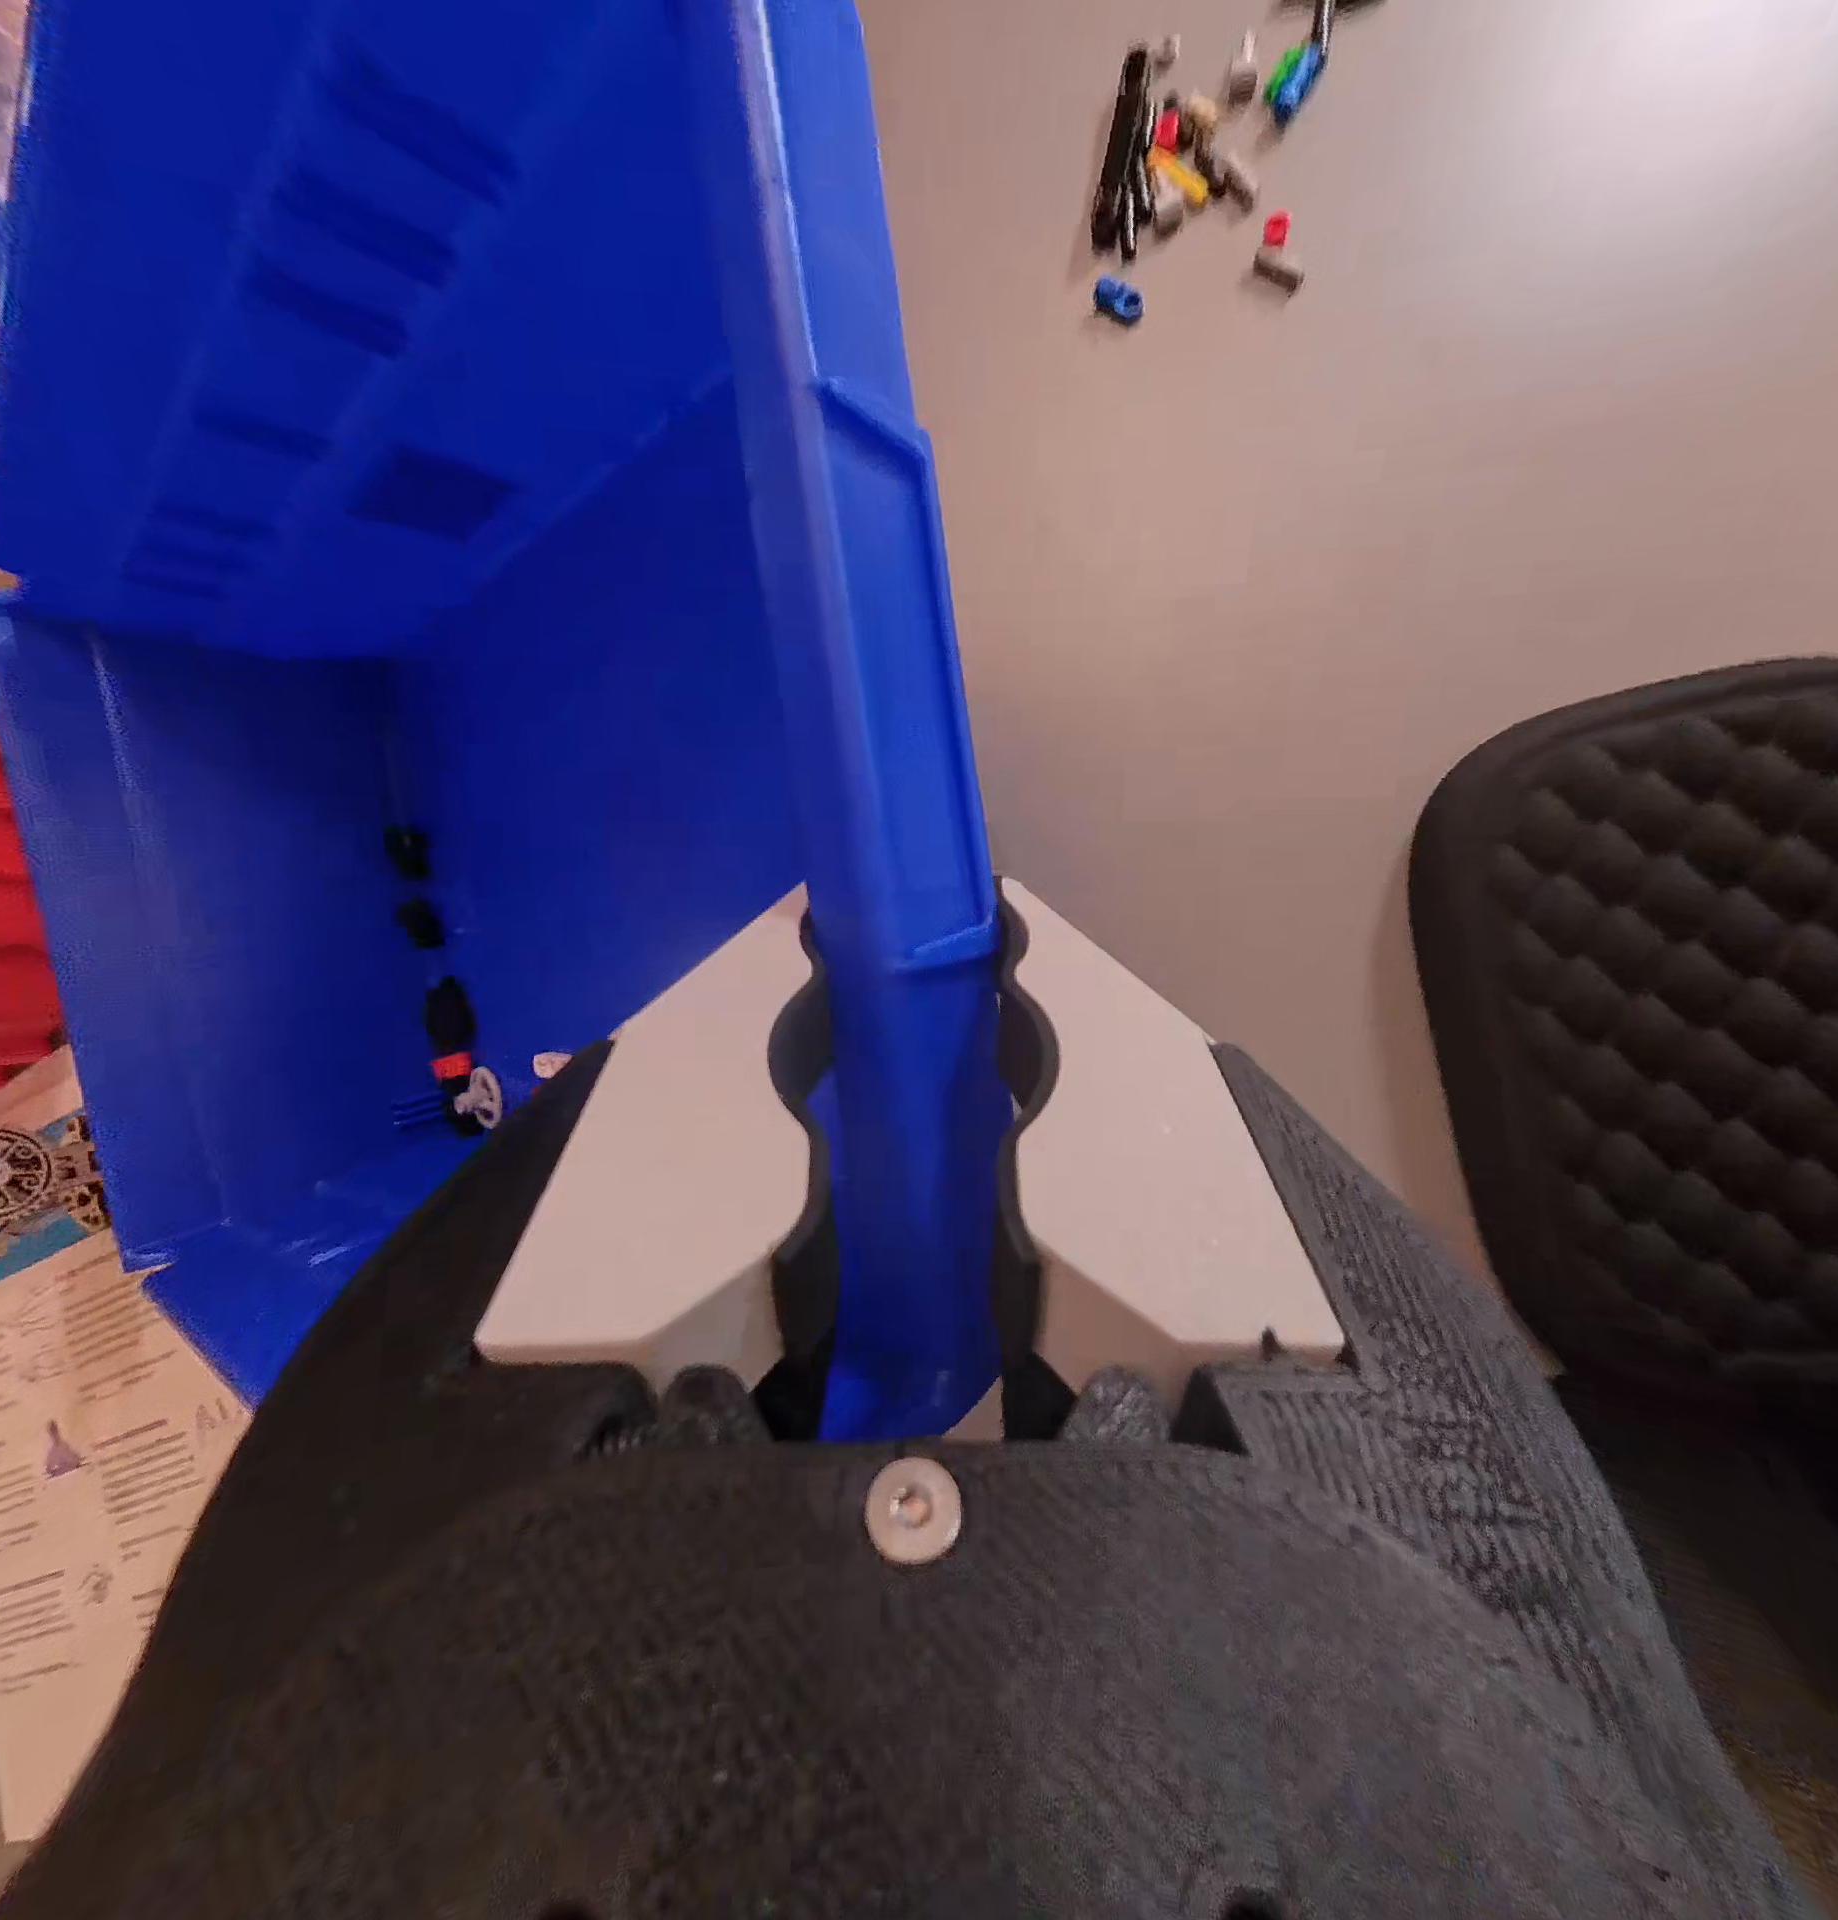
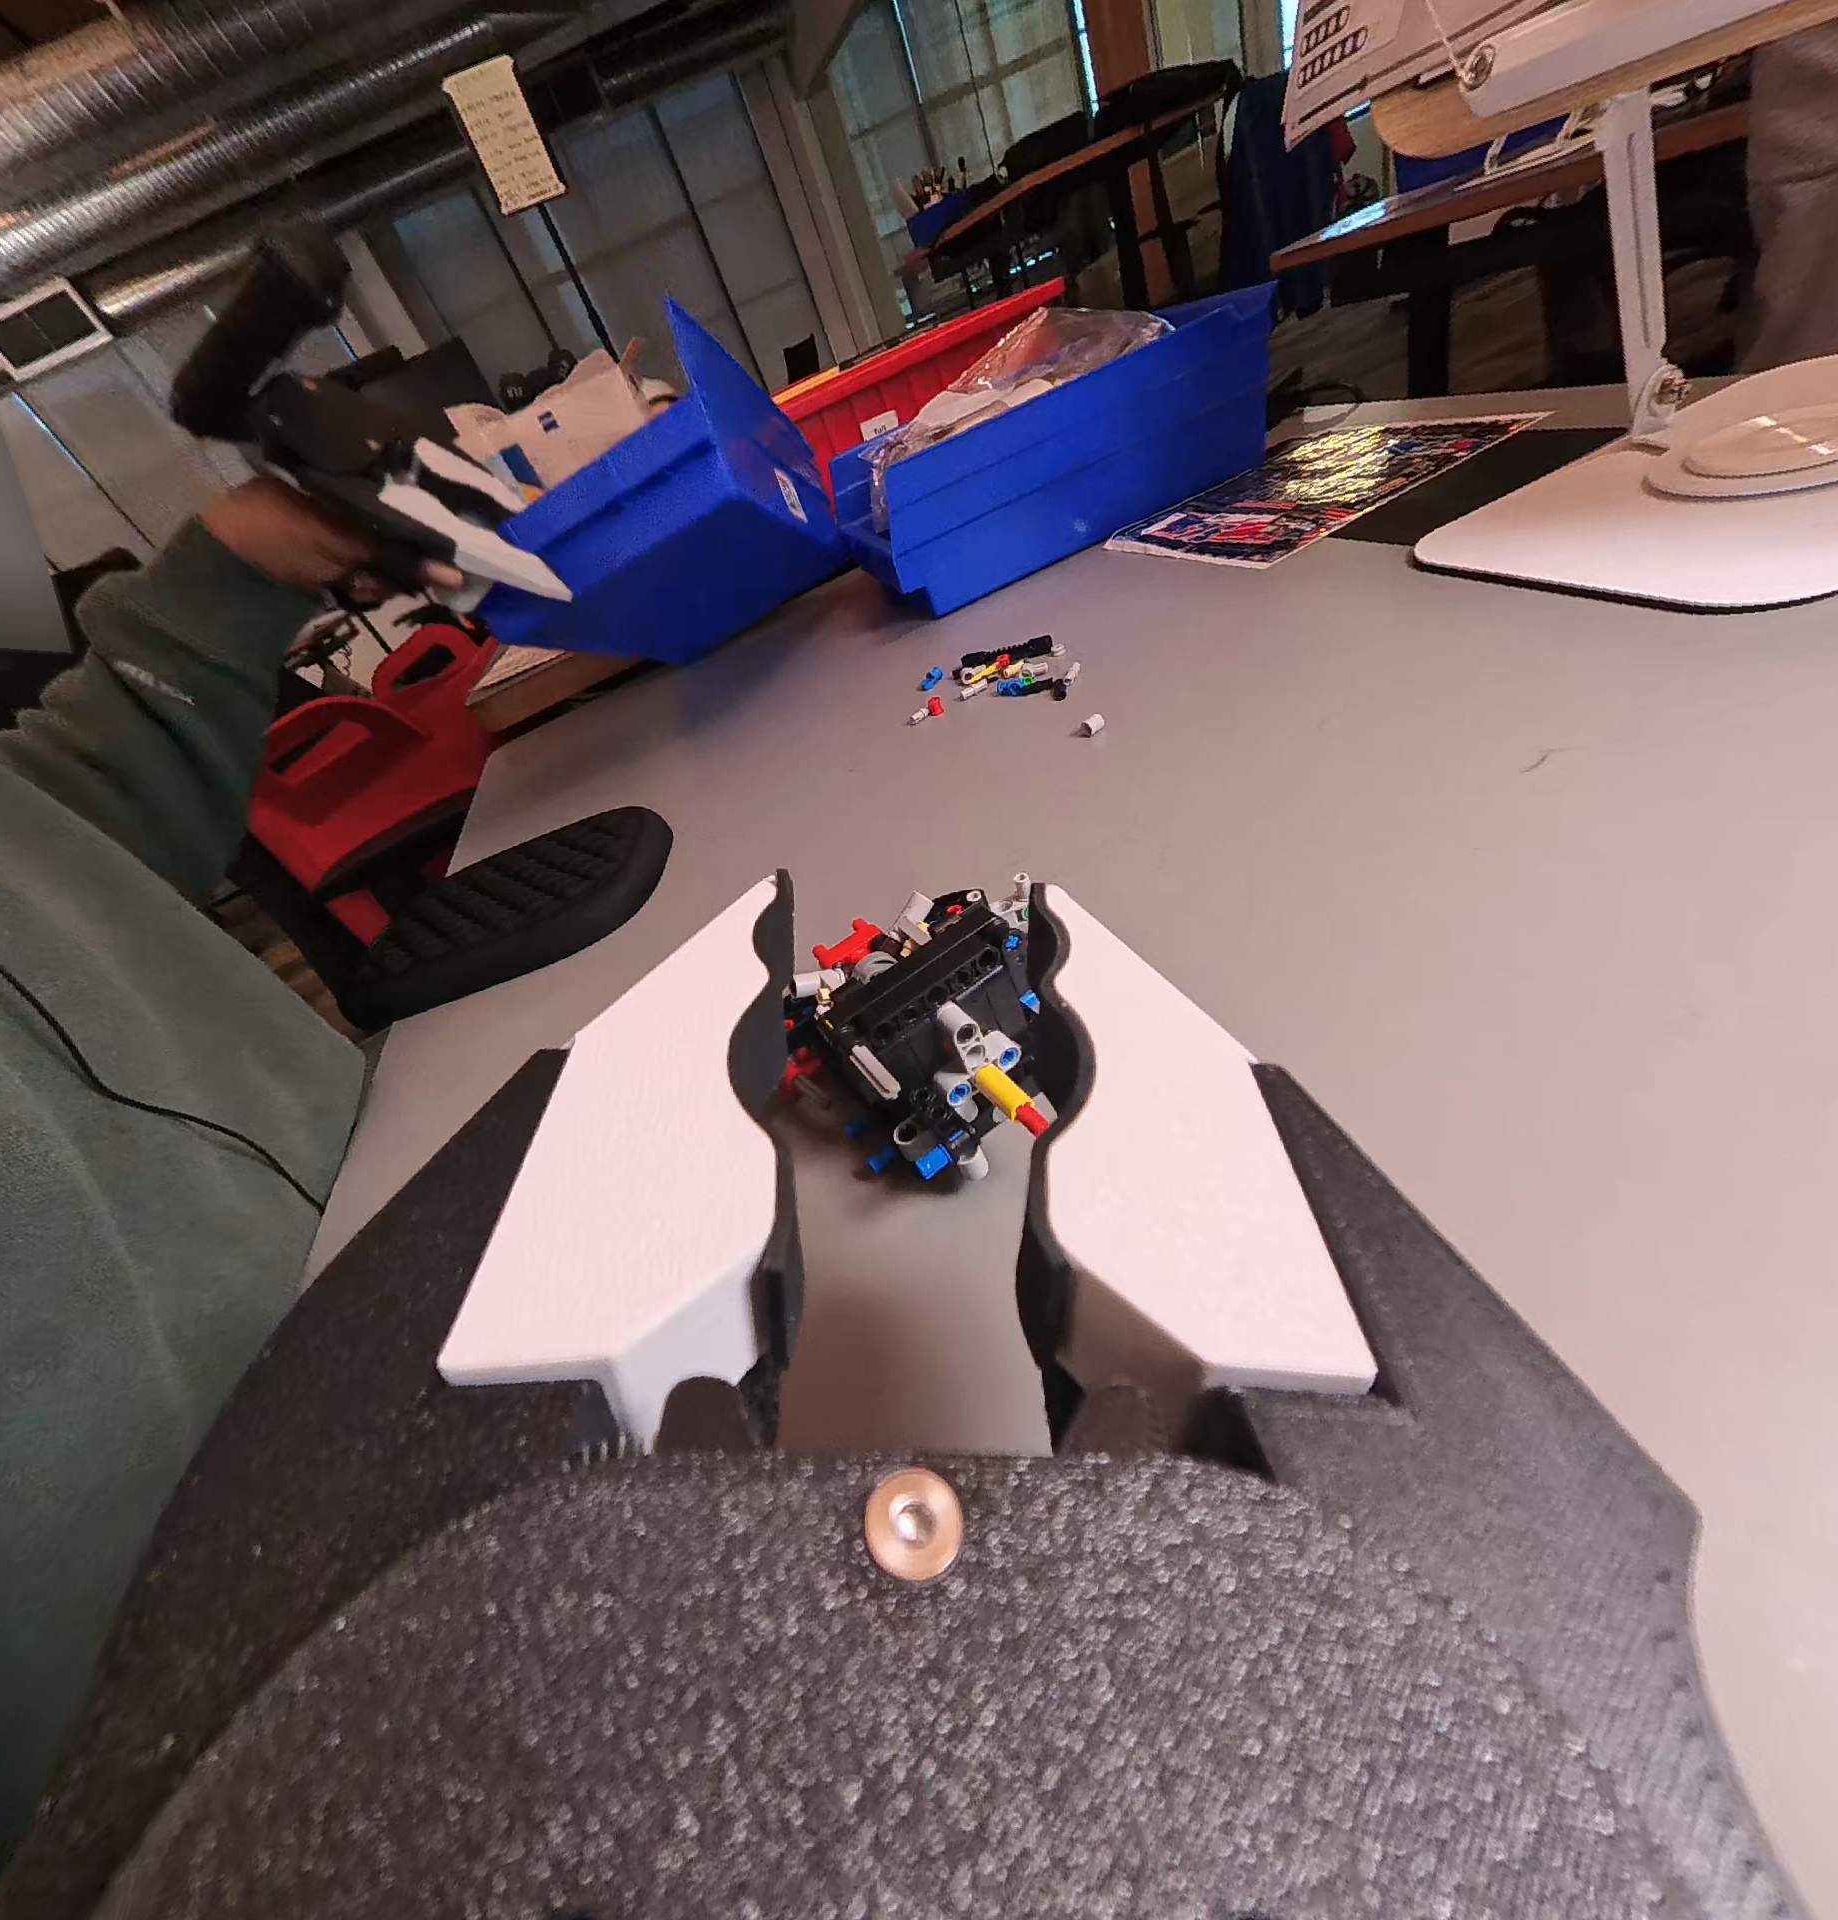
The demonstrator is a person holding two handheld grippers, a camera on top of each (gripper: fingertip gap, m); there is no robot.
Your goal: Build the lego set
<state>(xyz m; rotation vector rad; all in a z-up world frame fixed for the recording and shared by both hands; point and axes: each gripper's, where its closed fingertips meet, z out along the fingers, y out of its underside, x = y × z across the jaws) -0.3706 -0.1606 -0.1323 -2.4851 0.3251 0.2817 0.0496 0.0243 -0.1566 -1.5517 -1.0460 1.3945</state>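
My left gripper (image 1: 907, 925) is shut on the rim of a blue bin (image 1: 479, 416) and holds it lifted and tilted. A few black lego pieces (image 1: 442, 997) lie inside it. In the right wrist view the left gripper (image 2: 499, 566) holds that bin (image 2: 676, 520) tilted at the table's left edge. My right gripper (image 2: 910, 914) is low over the grey table (image 2: 1414, 883). Its jaws are closed against both sides of a black lego assembly (image 2: 925, 1029) with grey, yellow, red and blue parts. Loose lego pieces (image 2: 998, 675) lie farther off, and also show in the left wrist view (image 1: 1185, 177).
A second blue bin (image 2: 1060, 478) with plastic bags and a red bin (image 2: 915, 358) stand at the back. A sticker sheet (image 2: 1310, 488) and a white lamp base (image 2: 1663, 509) lie at the right. A black chair (image 1: 1673, 987) stands at the table's edge. Instruction paper (image 1: 63, 1455) lies below the lifted bin. The grippers' ends are close to 45 cm from one another.
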